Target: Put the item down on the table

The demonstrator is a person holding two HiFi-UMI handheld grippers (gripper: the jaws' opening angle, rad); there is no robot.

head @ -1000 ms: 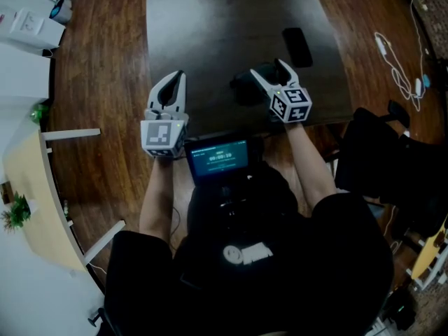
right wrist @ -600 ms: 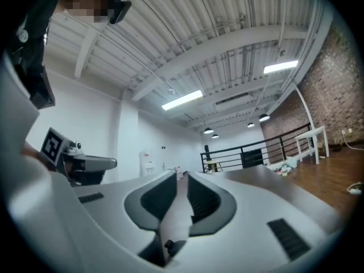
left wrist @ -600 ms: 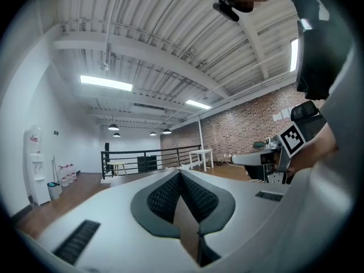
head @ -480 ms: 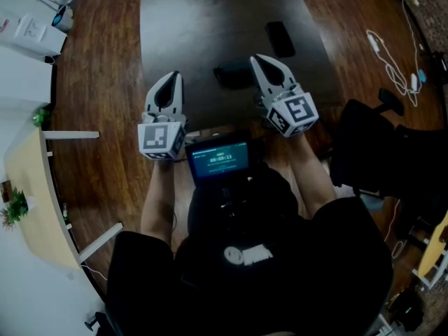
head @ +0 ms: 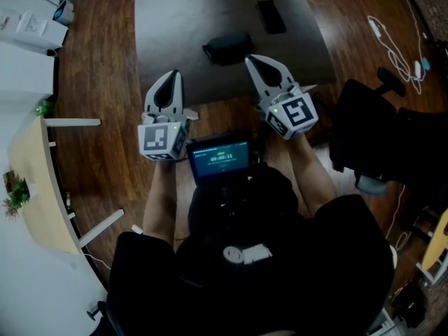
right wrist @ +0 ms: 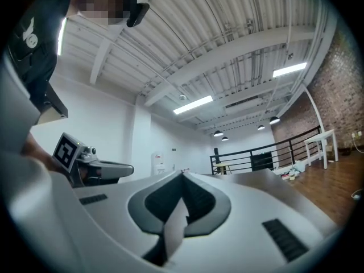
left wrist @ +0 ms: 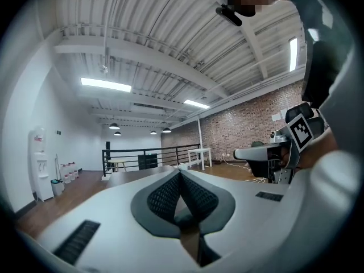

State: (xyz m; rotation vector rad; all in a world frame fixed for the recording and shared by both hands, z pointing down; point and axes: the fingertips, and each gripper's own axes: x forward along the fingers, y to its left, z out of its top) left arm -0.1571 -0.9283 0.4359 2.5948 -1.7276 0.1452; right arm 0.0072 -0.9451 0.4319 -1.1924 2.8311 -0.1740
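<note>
- Dark, soft-looking item [head: 227, 47] flat on the worktop [head: 182, 12], close to the front edge and about midway along it, gripped by nothing.
- Just beside its right end, the tip of the right tongs [head: 250, 61]; touching or not, impossible to judge from the head view.
- Right tongs fully closed, dark ribbed pads [right wrist: 199, 201] pressed against each other with nothing between.
- Left tongs [head: 173, 75] near the item's left side but clearly apart from it, tip just over the worktop's front edge.
- Left tongs likewise closed tight, mesh pads [left wrist: 165, 195] meeting, empty.
- Both tongs pointing away from the person.
- Further back on the worktop, toward its right edge, a flat black slab [head: 271, 16], apart from the item.
- In front of the worktop's front edge, between the forearms, a lit screen [head: 218, 157] at the chest.
- Wooden floor [head: 98, 82] all round the worktop.
- White cable [head: 395, 44] on the floor beyond the right edge; black chair [head: 371, 138] nearer the person on that side.
</note>
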